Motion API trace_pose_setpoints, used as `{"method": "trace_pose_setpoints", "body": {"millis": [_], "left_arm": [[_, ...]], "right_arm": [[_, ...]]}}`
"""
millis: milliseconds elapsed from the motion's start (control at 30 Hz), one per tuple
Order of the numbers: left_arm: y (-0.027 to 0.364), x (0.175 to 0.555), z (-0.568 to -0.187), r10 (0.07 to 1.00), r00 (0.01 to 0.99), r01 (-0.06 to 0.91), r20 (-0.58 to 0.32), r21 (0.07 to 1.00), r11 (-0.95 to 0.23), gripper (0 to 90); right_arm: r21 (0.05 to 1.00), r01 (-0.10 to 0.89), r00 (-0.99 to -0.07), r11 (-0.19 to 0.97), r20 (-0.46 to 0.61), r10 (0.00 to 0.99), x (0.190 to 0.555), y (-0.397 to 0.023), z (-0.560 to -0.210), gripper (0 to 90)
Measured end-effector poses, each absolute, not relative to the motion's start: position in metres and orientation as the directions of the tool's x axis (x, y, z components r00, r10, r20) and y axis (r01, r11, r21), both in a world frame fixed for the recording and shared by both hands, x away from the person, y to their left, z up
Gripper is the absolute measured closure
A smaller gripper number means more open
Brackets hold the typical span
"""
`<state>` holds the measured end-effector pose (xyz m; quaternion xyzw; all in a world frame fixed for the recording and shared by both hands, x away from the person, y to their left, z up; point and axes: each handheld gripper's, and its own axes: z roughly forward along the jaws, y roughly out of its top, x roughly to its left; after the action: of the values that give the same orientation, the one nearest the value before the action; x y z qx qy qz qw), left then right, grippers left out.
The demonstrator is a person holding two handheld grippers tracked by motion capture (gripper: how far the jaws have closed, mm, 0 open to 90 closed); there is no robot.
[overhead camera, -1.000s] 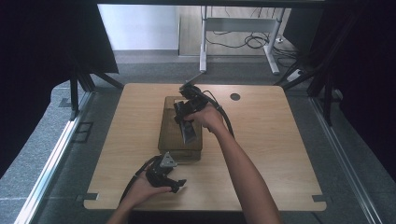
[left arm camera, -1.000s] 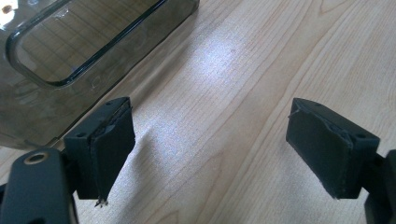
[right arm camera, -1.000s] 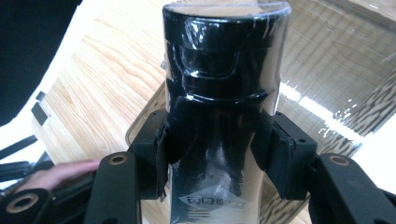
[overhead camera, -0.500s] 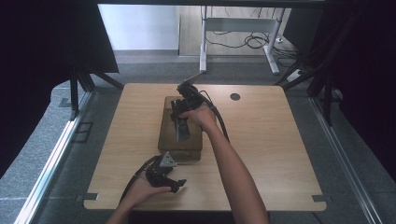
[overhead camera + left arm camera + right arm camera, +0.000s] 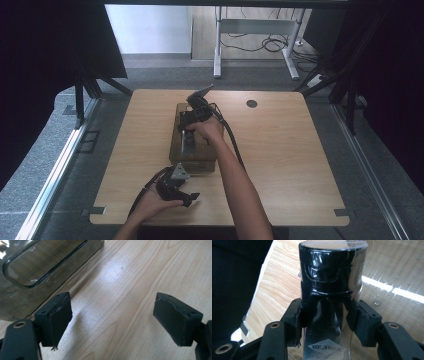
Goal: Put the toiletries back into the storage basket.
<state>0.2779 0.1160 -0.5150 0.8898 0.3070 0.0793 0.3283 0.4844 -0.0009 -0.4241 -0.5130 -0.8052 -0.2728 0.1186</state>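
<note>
Wooden surface carries a smoky clear box, placed centrally for loading, it appears. Right gripper pinches a black-capped bottle between its fingers, cap beyond the tips, over the box. Left gripper rests spread, empty, the box just beyond its fingers.

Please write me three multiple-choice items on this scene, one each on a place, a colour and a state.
1. Where is the left gripper?
A. on the floor
B. near the table's near edge, beside the smoky clear box
C. by the table's round hole

2. What colour is the bottle's cap?
A. black
B. red
C. white

3. How do the right gripper's jaws stand?
A. wide open over bare wood
B. shut on nothing
C. clamped on the bottle

Answers: 1 B, the high view shows it there. 2 A, glossy black in the right gripper view. 3 C, both pads press its sides.
</note>
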Motion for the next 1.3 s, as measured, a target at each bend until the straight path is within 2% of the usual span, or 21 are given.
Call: {"method": "trace_pose_setpoints", "body": {"millis": [300,867,1300], "left_arm": [[0.115,0.278,-0.516,0.597,0.8,0.495,-0.058,0.627,-0.602,16.0],[0.113,0.278,-0.518,0.589,0.806,0.489,-0.053,0.62,-0.613,16.0],[0.111,0.277,-0.519,0.588,0.807,0.489,-0.055,0.619,-0.614,16.1]], "right_arm": [[0.295,0.918,-0.386,0.265,0.507,0.771,0.483,0.002,-0.452,46.0],[0.27,0.937,-0.336,0.223,0.514,0.789,0.484,0.007,-0.482,45.5],[0.258,0.944,-0.312,0.204,0.504,0.806,0.488,0.008,-0.491,45.1]]}}
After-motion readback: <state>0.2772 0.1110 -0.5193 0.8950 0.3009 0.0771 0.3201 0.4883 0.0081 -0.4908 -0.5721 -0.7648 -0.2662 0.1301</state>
